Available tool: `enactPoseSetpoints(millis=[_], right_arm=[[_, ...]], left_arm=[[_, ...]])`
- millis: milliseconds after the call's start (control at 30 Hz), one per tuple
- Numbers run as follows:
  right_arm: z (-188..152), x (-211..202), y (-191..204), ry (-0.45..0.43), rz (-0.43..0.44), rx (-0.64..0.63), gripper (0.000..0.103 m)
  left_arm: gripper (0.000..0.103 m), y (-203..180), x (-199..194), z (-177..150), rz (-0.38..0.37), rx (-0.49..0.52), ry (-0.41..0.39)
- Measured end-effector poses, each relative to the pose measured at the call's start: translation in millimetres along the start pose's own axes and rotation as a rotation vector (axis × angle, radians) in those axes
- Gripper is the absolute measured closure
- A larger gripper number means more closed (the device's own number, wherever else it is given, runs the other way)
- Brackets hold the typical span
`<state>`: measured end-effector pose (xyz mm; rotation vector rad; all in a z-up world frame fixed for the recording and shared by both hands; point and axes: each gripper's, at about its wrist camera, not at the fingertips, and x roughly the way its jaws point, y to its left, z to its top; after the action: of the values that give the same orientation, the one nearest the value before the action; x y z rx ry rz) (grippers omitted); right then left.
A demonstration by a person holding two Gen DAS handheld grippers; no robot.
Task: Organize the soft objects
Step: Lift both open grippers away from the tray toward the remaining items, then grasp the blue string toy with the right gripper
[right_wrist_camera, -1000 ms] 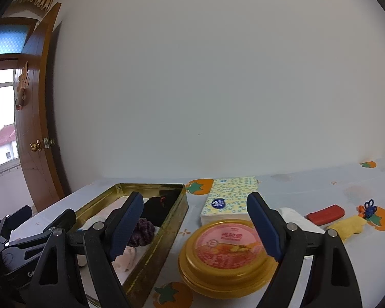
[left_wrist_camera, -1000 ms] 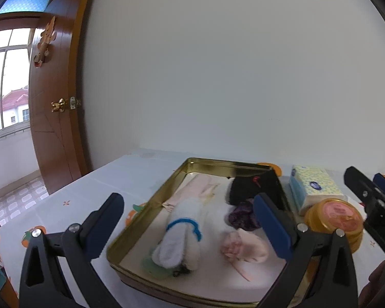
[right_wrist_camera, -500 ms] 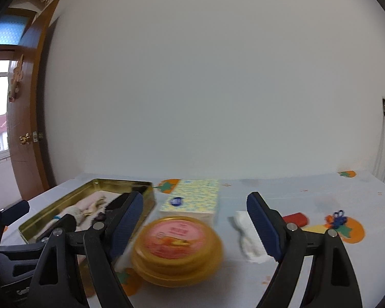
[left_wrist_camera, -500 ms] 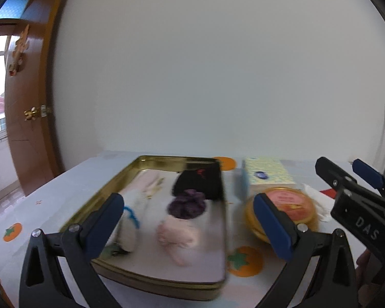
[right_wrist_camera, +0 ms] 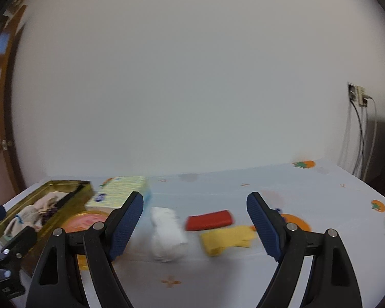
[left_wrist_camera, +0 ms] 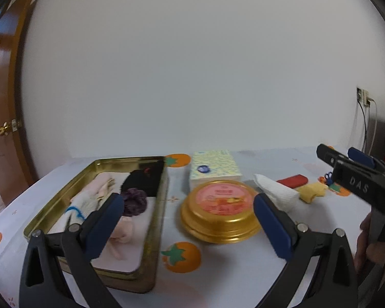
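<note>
**Ana:** Both views have swung rightward since a second ago: the tin has slid from the middle of the left camera to its left side, and the loose items on the cloth have come in between the right gripper's fingers.

**Ben:** And the grippers themselves?

**Ana:** Each is spread wide with nothing between the pads. The left gripper hangs above the near table, its gap over the gold jar.

**Ben:** Nearest to farthest, what does the right one face?

**Ana:** Closest, a white roll, blurred. Just right of it a yellow cloth; behind that a red piece. A small blue thing lies by the right finger, mostly hidden. Farther left are the tissue pack and the tin, which holds pale cloths, a purple scrunchie and something black at the back.

**Ben:** So which step is this?

**Ana:** My guess: a reach for the next soft item, with several packed and three or four left out on the table.

**Ben:** What does the next move need?

**Ana:** Probably lowering the right gripper over the white roll, centring it between the pads, squeezing gently since it will compress, then carrying it left past the jar into free space in the tin.
</note>
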<state>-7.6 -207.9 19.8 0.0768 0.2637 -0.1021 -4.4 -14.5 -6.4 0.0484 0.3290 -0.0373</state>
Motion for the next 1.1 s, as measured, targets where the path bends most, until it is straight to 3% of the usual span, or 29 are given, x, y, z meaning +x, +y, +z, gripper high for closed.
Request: enactPoseSetpoints(millis=[367,500,600,733,933,967,1033,1100], right_arm=[[6.6,11.6,-81.5,0.062,-0.108,0.099,0.018],[5.6,22.3,-123.9,0.114,-0.142,0.227,0.018],[2.6,36.9,-142.5,0.167,-0.126,0.3,0.03],[1.2,70.6,-143.9,0.294,-0.075,0.306,0.032],[5.5,120.0,-119.2,0.428,-0.068,0.189,0.032],[3.4,130.6,-114.2,0.475,-0.059,0.168,0.034],[-3.2,148.6,-109.7,0.563,-0.052,0.137,0.048],[-5.8,153.8,-107.7,0.582,-0.052,0.125,0.051]], left_arm=[[0.001,-35.0,0.6,1.0,-0.098,0.043,0.031],[0.001,-47.8,2.4,1.5,-0.128,0.067,0.045],[0.001,-59.3,5.9,1.0,-0.139,0.103,0.058],[0.001,-69.9,11.9,1.7,-0.133,0.141,0.079],[0.001,-73.1,17.7,1.8,-0.13,0.149,0.107],[0.001,-73.3,18.0,1.9,-0.128,0.148,0.111],[0.001,-74.0,19.4,2.0,-0.128,0.148,0.12],[0.001,-76.3,21.5,1.7,-0.13,0.154,0.13]])
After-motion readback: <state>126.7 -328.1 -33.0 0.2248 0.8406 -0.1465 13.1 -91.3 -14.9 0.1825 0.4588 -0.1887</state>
